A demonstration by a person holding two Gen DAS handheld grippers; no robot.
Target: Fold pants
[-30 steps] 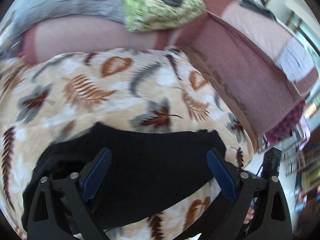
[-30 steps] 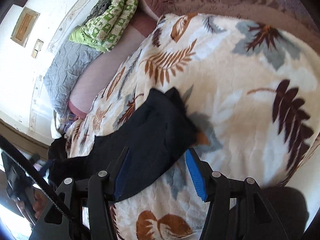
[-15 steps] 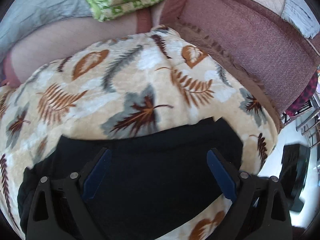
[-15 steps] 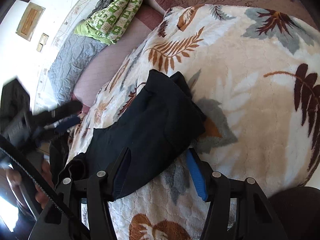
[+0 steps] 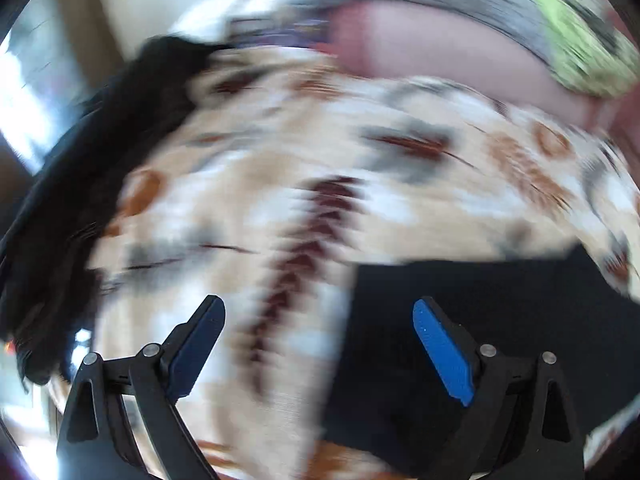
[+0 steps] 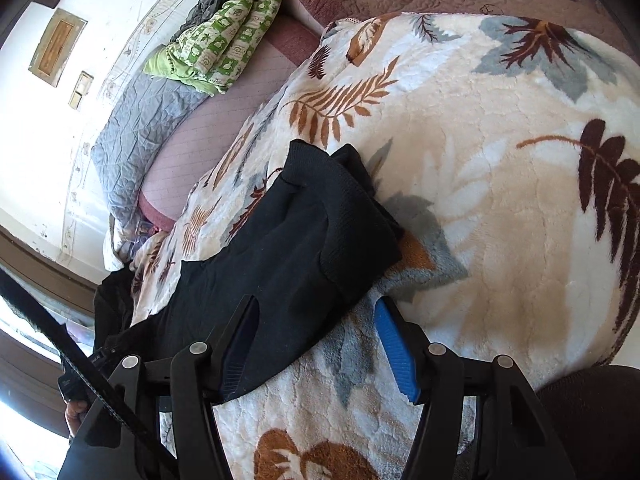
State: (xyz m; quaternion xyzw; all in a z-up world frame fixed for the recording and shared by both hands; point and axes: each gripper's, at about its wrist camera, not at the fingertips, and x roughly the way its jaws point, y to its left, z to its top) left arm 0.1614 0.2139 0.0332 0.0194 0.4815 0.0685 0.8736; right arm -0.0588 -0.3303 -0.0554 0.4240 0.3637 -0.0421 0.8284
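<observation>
We see the black pants (image 6: 280, 240) lying partly folded on the leaf-print blanket (image 6: 480, 220), one end doubled over near the middle of the bed, the other end trailing off the blanket's edge at the left of the right wrist view. The right gripper (image 6: 316, 348) hovers low over the near edge of the pants with its jaws spread, one blue pad (image 6: 396, 356) over blanket, the other over black fabric, nothing pinched. The left wrist view is heavily blurred; the left gripper (image 5: 320, 344) has its jaws spread wide over the blanket, holding nothing, with pants fabric under its right finger and more black cloth bunched at the far left edge. A green patterned quilt (image 6: 224, 36) and a grey cover (image 6: 140, 128) sit at the head of the bed.
</observation>
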